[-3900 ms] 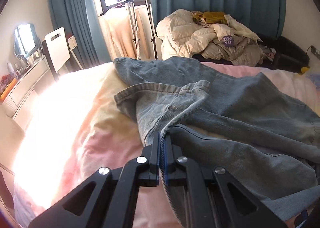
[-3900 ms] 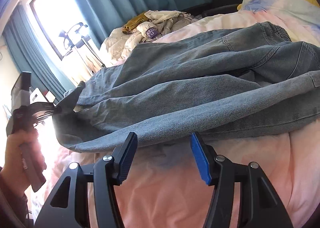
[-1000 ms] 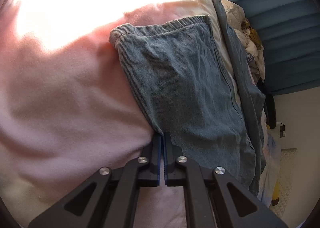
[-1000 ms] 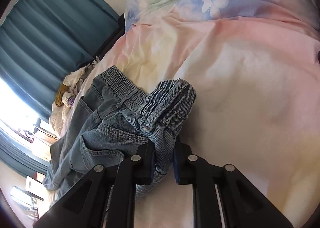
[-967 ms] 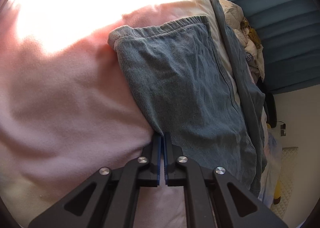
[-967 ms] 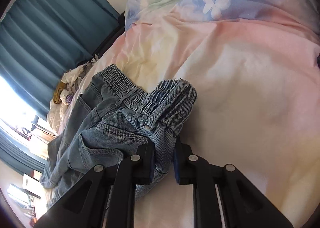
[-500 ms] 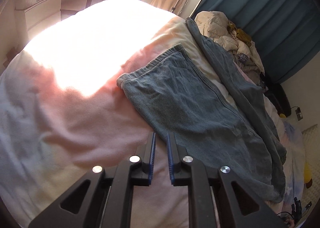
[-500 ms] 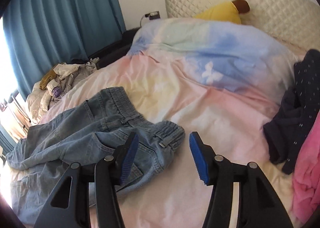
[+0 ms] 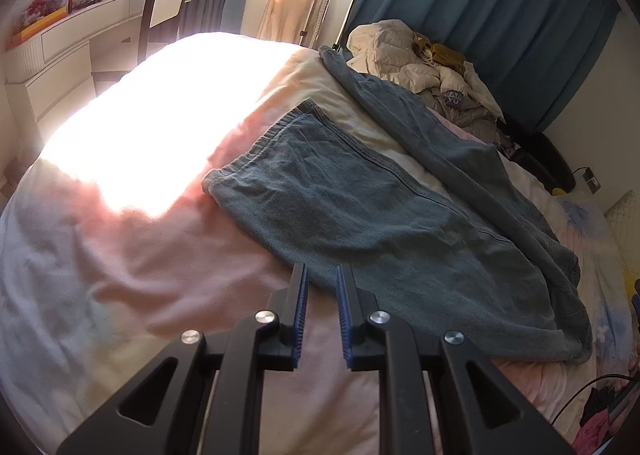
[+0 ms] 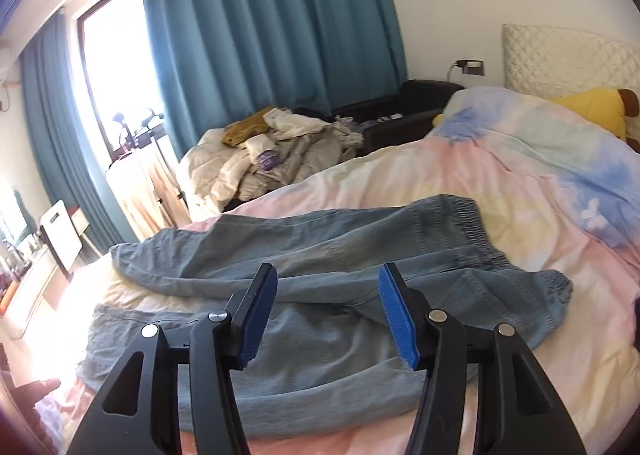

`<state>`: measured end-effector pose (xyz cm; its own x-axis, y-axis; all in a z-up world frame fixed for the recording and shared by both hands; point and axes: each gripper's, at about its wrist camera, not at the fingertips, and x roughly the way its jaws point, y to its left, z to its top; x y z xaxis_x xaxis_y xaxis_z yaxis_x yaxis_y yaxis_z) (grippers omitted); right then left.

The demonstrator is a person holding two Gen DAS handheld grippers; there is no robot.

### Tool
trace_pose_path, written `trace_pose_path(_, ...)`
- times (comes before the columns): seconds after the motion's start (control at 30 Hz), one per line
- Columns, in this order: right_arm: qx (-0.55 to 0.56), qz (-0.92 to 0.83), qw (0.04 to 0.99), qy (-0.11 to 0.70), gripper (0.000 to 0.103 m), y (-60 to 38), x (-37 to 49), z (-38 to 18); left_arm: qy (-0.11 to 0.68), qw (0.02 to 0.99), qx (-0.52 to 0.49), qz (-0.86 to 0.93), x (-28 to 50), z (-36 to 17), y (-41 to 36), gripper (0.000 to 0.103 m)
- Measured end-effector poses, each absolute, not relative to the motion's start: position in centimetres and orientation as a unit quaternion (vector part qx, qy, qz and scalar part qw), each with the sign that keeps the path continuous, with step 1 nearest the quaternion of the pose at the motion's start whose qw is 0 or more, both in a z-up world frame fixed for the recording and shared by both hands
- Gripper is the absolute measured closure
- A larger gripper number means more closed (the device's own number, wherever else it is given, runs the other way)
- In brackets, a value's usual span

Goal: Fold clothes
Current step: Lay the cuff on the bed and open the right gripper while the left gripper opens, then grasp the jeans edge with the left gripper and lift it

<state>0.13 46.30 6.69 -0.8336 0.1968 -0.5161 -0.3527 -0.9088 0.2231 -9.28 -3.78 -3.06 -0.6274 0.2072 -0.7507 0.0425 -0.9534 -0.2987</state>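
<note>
just ahead of left hand-held gripper, slightly parted, empty: jeans leg, long axis running away rightward; right hand-held gripper wide, empty, over mid-jeans.

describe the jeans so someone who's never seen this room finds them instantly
Start at the big bed with the pastel pink, yellow and blue duvet. The jeans lie spread across its middle, legs toward the sunlit window end, elastic waistband toward the quilted headboard. They are the only faded blue denim there; the pile of laundry beyond the bed is cream and grey.
</note>
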Motion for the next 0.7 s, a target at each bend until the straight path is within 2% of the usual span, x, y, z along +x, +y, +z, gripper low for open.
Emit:
trace_pose_path(0.17,-0.254,0.954,0.094,0.131,0.049,37.3,-2.3,5.8,-0.119,0.047,-0.427,0.895,-9.0,-3.3,-2.9,0.088)
trace_pose_path(0.47,-0.28,0.948,0.092,0.119,0.049,28.4,-4.6,0.8,-0.108,0.039,-0.431,0.895,-9.6,-4.2,-3.3,0.088)
trace_pose_path(0.7,-0.326,0.931,0.112,0.12,0.049,28.7,-5.3,-3.8,-0.097,0.051,-0.429,0.897,-18.0,-3.4,-0.6,0.088)
